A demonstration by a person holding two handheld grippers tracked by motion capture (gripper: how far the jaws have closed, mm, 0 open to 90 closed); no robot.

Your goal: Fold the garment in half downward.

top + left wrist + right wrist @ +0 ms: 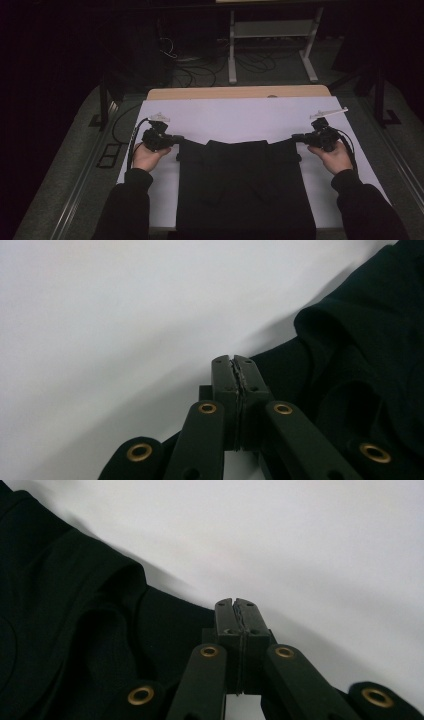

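Black garment (245, 185), no readable label, on white sheet (235, 117)

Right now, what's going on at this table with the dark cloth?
A person is handling a black garment spread on a white table. The left hand-held gripper and the right hand-held gripper are each shut on an upper corner of it, one at each side, drawing its top edge taut between them.

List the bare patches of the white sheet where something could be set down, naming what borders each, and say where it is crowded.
Widest free patch: the white sheet between the black garment and the bare wooden table edge. Narrow strips lie beside the garment under each forearm. Crowded: the garment's far corners, where the left gripper and right gripper pinch it.
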